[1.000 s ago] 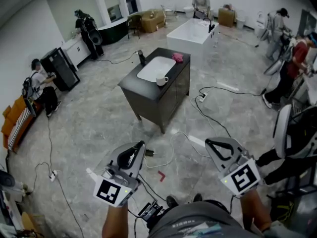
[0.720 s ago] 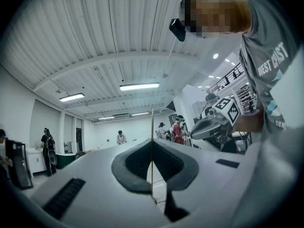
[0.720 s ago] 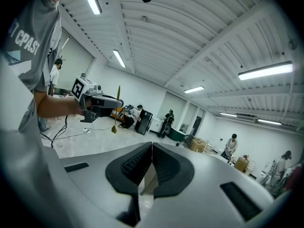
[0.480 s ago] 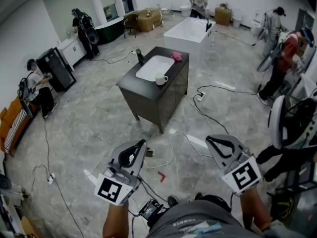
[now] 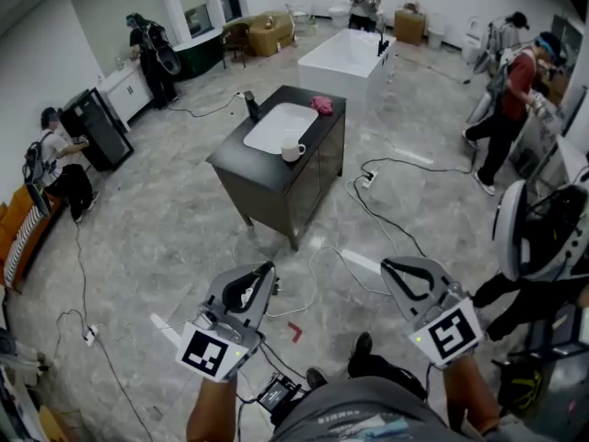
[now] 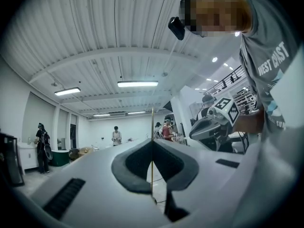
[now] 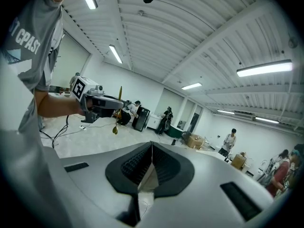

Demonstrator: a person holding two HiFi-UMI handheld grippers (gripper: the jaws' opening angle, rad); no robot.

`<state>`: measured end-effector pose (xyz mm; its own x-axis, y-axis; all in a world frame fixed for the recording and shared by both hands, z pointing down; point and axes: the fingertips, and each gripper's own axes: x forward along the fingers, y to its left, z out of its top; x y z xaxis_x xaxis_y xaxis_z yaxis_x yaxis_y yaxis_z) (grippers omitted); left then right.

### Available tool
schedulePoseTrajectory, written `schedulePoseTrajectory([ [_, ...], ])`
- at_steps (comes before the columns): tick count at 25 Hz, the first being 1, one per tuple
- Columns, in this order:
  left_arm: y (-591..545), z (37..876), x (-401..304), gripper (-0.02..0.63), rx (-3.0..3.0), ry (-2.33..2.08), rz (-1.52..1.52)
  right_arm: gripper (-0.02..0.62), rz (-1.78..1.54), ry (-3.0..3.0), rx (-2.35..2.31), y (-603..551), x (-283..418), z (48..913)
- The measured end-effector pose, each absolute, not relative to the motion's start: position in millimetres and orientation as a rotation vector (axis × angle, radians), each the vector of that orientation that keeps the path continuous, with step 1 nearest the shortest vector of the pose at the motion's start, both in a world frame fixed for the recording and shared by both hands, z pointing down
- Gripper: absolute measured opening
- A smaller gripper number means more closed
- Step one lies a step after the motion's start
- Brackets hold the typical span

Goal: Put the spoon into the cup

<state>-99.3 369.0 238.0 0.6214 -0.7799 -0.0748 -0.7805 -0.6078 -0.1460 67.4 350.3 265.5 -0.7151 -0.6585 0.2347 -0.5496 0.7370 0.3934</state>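
A white cup [image 5: 292,151] stands on the near edge of a black cabinet [image 5: 304,187], far ahead of both grippers in the head view. My left gripper [image 5: 267,268] is shut on a thin gold spoon [image 6: 152,127], seen edge-on between its jaws [image 6: 152,142]. In the right gripper view the spoon [image 7: 116,120] hangs bowl-down from the left gripper [image 7: 105,102]. My right gripper [image 5: 386,266] is shut with nothing in it [image 7: 152,145], level with the left one.
The cabinet top holds a white sink [image 5: 276,125], a black faucet [image 5: 248,105] and a pink cloth [image 5: 321,105]. A white bathtub [image 5: 345,58] stands behind it. Cables [image 5: 382,205] trail over the marble floor. Several people stand around the room's edges.
The cabinet with the cup has shifted slightly left and down in the head view. Both grippers keep the same pose and stay shut. The people at the right have moved.
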Motion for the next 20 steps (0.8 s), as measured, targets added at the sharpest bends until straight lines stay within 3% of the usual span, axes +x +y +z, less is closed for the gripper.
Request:
schedulePoseTrajectory([
  [20,248,230,-7,0.002,-2.577,1.435,-0.123,0.032,-0.411,-2.702,0.815,211,158,268],
])
